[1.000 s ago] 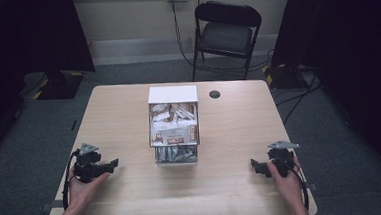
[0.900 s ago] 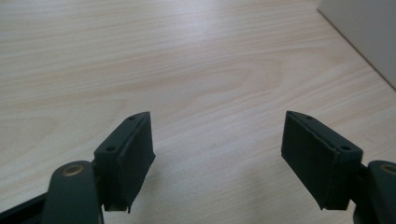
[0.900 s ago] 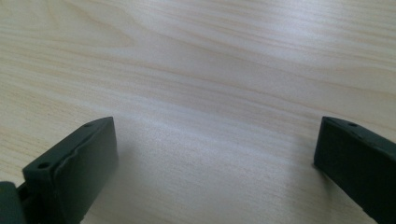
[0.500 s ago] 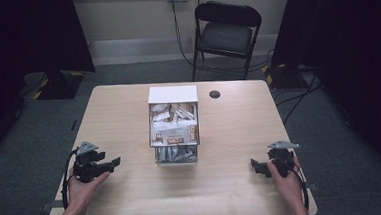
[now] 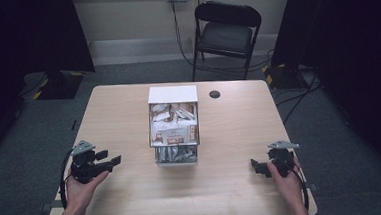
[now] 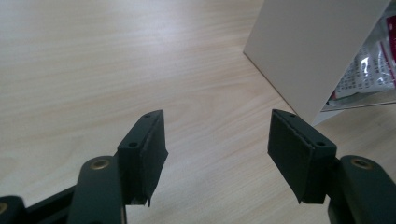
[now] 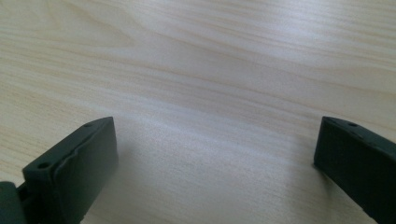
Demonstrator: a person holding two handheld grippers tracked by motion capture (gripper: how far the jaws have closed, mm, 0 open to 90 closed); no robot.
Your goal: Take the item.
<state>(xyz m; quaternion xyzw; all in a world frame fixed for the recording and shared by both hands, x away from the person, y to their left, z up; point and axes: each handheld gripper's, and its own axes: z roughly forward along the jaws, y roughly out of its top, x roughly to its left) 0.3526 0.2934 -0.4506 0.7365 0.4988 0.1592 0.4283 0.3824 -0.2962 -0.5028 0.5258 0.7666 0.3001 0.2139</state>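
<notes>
Reaching for the box [image 5: 173, 124] of snack packets, centre of the high view: white carton, top open, clear front panel, wrappers [image 5: 172, 133] piled inside. In the left gripper view its white side wall [image 6: 308, 51] fills the upper right, packets showing behind the clear front at the right edge. Left gripper [image 5: 112, 161], lower left, jaws spread wide, empty, pointing toward the box but well apart from it. Right gripper [image 5: 255, 165], lower right, jaws also wide apart, empty, low over bare table [image 7: 196, 70]. Best approach: bring both in level from either side, square the pads to the side walls, avoid crushing the clear front. Versus one second ago: left gripper has edged slightly toward the box; right gripper and box unchanged.
</notes>
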